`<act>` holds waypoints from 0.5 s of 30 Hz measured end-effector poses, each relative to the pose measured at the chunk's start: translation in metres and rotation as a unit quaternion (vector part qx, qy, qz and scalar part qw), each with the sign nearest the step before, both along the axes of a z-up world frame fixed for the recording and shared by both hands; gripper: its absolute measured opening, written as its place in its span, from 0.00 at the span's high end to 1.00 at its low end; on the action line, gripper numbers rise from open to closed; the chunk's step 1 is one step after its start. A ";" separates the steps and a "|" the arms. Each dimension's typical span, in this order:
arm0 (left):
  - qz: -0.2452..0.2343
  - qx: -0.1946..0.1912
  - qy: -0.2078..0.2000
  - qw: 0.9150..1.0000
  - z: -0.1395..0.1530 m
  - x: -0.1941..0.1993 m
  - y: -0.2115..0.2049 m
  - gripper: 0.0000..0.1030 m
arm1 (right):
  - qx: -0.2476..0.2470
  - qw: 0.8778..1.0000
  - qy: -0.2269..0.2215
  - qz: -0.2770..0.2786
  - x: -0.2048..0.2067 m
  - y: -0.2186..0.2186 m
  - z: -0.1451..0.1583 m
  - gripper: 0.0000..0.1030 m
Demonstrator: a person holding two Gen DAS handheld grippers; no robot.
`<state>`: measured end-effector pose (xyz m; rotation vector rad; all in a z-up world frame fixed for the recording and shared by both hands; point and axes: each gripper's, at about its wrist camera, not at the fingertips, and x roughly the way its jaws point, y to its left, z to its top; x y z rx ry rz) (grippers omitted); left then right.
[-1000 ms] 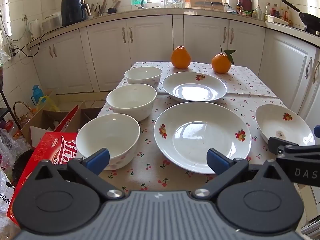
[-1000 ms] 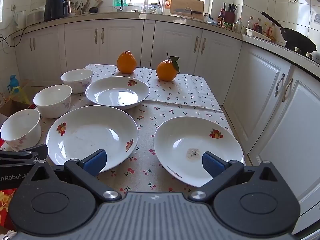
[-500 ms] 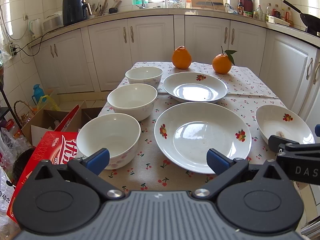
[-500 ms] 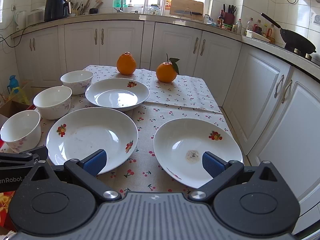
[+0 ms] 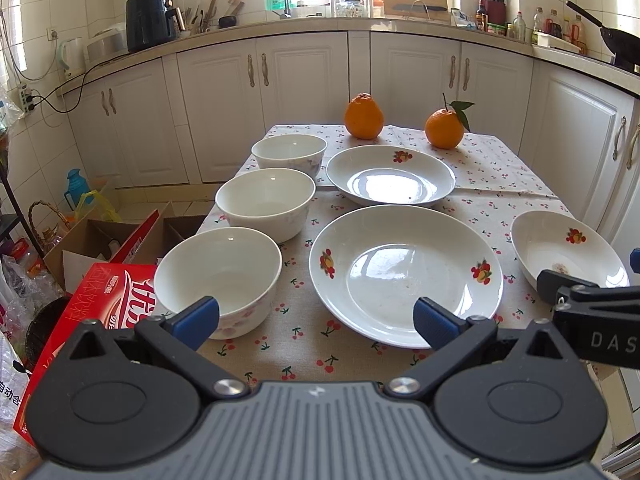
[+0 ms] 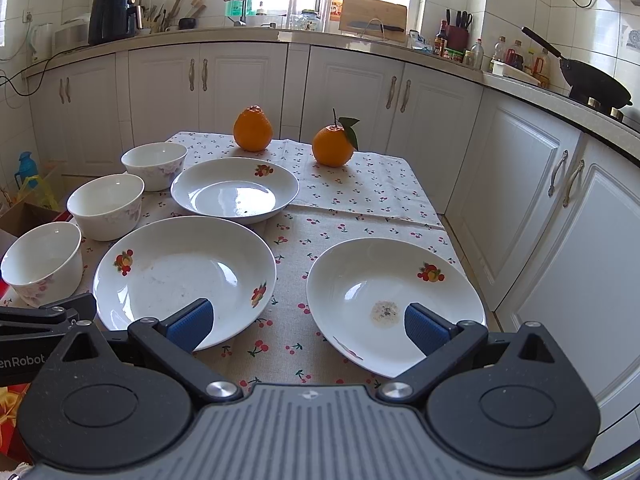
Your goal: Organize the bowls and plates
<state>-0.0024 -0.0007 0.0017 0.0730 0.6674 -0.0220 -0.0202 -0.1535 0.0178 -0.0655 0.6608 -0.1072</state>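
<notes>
Three bowls [image 5: 218,276], three plates [image 5: 406,276], two oranges [image 5: 364,117]; left gripper [image 5: 316,320] and right gripper [image 6: 306,322] both spread, empty

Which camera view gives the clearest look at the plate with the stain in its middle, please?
The right wrist view: the stained plate lies whole and close beyond the right gripper, and the speckled stain is plain. In the left wrist view the stained plate sits at the right edge, its near rim hidden behind the other gripper.
</notes>
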 end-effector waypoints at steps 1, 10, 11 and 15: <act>0.000 0.000 0.000 1.000 0.000 0.000 0.000 0.00 | 0.000 1.000 0.000 0.000 0.000 0.000 0.000 0.00; 0.000 0.000 0.000 1.000 0.000 0.000 0.001 0.00 | 0.000 1.000 -0.001 0.000 0.000 0.000 0.001 0.00; 0.000 0.000 0.000 1.000 0.000 0.000 0.000 0.00 | 0.000 1.000 0.000 0.000 0.000 0.000 0.001 0.00; 0.000 0.000 0.000 1.000 0.000 0.000 0.001 0.00 | 0.001 1.000 -0.001 0.000 0.000 0.000 0.002 0.00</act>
